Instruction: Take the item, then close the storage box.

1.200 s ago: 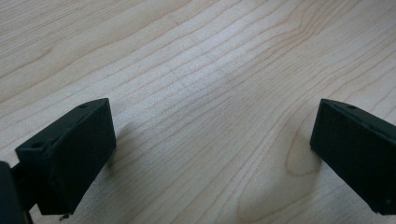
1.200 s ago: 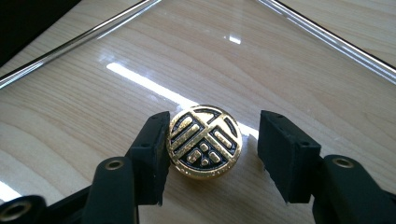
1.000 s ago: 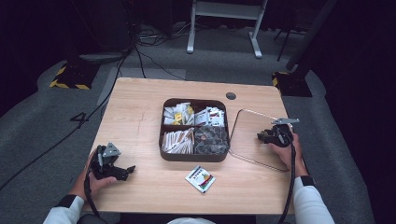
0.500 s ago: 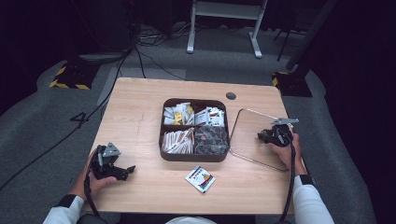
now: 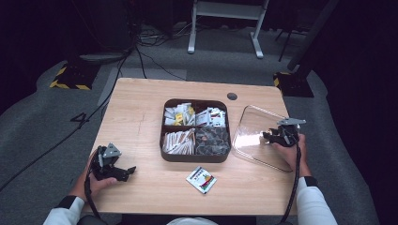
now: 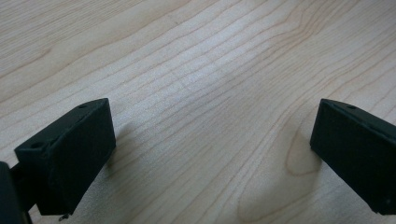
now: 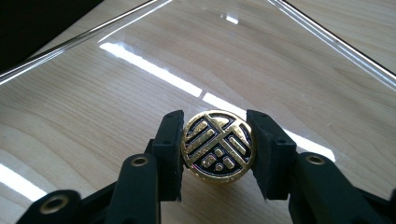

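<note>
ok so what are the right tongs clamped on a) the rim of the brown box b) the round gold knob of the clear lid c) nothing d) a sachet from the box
b, in the right gripper view the right tongs press both sides of the round gold knob on the clear lid, which lies on the table beside the box.

Snack tray (image 5: 195, 158) beside lone packet (image 5: 201, 179) on table (image 5: 136, 108).
</note>
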The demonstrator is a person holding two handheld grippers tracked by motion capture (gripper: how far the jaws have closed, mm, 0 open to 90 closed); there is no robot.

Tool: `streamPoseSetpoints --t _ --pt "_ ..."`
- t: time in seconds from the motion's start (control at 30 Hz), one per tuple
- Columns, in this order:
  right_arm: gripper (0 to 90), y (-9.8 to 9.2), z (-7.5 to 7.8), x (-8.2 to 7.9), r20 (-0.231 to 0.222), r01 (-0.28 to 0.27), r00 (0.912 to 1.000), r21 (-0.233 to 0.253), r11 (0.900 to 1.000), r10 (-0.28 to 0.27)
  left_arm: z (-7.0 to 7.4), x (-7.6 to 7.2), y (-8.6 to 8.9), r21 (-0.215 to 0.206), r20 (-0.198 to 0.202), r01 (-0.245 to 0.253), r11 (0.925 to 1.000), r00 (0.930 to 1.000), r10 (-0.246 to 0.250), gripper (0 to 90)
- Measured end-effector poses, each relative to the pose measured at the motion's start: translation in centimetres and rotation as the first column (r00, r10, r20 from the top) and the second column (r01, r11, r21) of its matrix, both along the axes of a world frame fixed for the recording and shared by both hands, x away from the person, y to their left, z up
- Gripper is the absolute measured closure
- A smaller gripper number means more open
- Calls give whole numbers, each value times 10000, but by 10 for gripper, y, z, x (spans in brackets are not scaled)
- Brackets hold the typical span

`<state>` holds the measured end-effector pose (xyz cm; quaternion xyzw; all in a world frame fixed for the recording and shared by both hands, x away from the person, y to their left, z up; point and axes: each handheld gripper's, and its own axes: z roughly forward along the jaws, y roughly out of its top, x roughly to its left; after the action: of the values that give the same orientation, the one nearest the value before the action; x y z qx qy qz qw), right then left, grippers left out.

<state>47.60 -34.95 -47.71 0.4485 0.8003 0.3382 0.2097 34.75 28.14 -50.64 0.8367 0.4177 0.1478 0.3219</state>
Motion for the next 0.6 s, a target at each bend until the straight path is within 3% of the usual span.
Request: streamPoseSetpoints --t 0.6 --pt "588 -7 25 -7 613 20 9981 199 9998 -32 0 0 0 11 10 13 10000 10000 -13 3"
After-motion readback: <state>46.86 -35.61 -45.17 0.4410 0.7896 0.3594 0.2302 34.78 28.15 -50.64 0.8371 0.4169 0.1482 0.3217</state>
